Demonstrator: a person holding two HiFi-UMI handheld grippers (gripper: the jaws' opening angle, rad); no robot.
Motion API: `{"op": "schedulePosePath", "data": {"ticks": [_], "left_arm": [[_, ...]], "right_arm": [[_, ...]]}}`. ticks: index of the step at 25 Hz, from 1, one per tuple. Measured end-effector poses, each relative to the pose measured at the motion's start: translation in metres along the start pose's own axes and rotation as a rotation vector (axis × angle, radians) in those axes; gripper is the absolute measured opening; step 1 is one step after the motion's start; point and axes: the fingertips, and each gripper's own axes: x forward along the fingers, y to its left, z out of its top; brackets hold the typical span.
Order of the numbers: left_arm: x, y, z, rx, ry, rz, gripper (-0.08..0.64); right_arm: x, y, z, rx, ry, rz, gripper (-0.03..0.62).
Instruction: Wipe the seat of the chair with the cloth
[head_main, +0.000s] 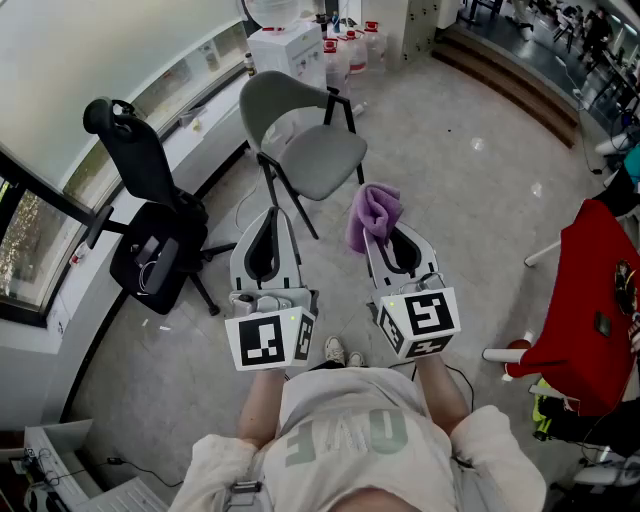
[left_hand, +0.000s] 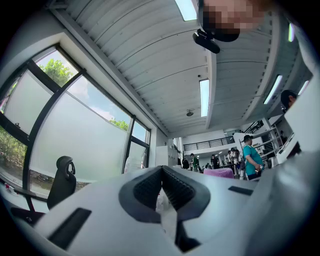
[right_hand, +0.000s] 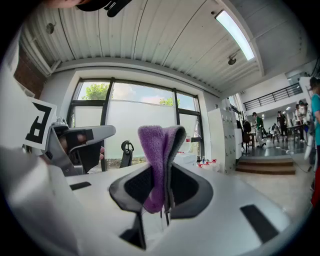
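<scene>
A grey chair (head_main: 305, 140) with black legs stands ahead of me on the floor, its seat (head_main: 322, 162) bare. A purple cloth (head_main: 373, 214) hangs from my right gripper (head_main: 385, 236), which is shut on it; in the right gripper view the cloth (right_hand: 159, 160) sticks up folded between the jaws. My left gripper (head_main: 268, 228) is held beside it, near the chair's front legs, shut and with nothing in it. Both grippers are in the air, short of the seat.
A black office chair (head_main: 150, 230) stands to the left by the window wall. A red chair (head_main: 590, 300) is at the right. Water bottles (head_main: 345, 50) and a white dispenser (head_main: 285, 50) are behind the grey chair. People stand in the far room.
</scene>
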Motion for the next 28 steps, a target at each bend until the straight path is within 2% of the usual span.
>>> {"op": "schedulePosePath", "data": {"ticks": [8, 14, 20, 28], "left_arm": [[0.014, 0.029, -0.004, -0.016, -0.014, 0.008, 0.012], [0.032, 0.046, -0.009, -0.024, -0.017, -0.014, 0.012], [0.043, 0.060, -0.020, -0.033, -0.001, -0.025, 0.012], [0.086, 0.073, -0.038, -0.039, 0.021, -0.038, 0.012]], "right_arm": [[0.030, 0.011, -0.001, 0.002, 0.002, 0.015, 0.092], [0.058, 0.013, 0.001, 0.094, -0.021, 0.045, 0.092], [0.078, 0.007, 0.000, 0.080, -0.024, 0.022, 0.093], [0.121, -0.009, -0.003, 0.074, -0.009, 0.025, 0.092]]}}
